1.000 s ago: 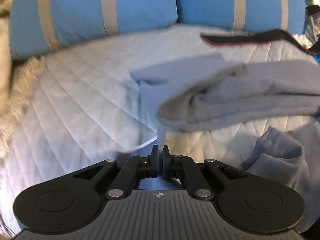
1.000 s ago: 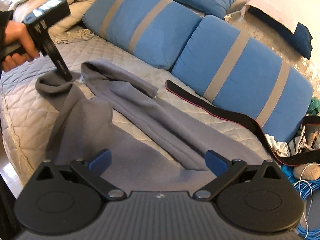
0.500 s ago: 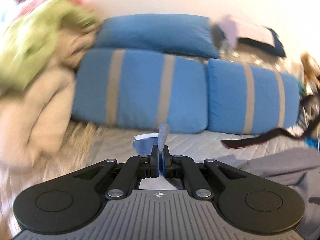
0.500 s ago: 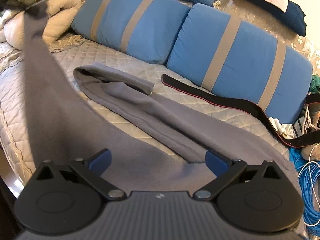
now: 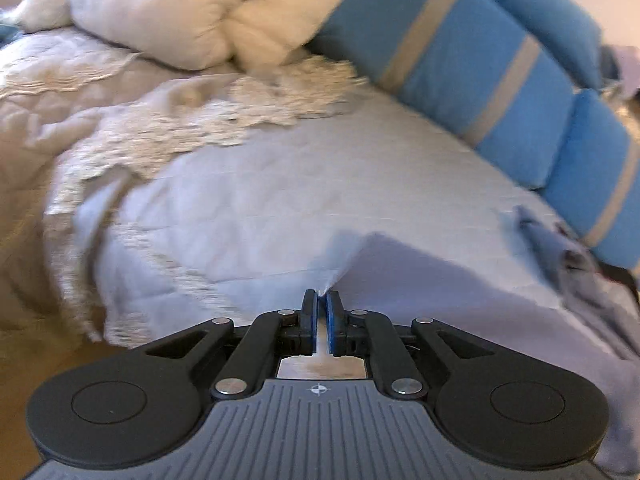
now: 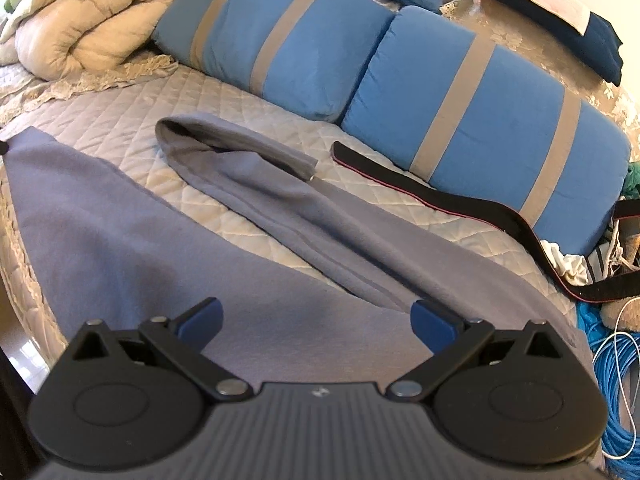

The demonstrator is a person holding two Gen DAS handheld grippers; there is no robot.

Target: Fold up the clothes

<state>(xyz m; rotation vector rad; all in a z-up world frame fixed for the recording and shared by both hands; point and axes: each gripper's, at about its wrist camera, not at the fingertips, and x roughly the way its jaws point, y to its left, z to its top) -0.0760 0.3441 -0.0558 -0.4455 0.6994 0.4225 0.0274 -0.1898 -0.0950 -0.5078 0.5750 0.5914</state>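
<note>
Left wrist view: we've got the grey garment (image 5: 460,292) spread on the quilted bed (image 5: 248,208), its corner pinched in our left gripper (image 5: 322,300); our right gripper (image 6: 316,320) hovers over it, fingers wide apart, empty; blue striped pillows (image 6: 480,92) sit behind.

We see a bed (image 6: 120,120) covered by a pale quilted spread with a lace edge. Directly on it lie a grey garment (image 6: 132,248), spread flat near the front edge with one long part folded (image 6: 256,168) toward the pillows; two blue pillows with tan stripes (image 6: 276,40) along the back; a black strap (image 6: 432,196) just before them; and a rolled beige comforter (image 6: 88,28) at the far left.
</note>
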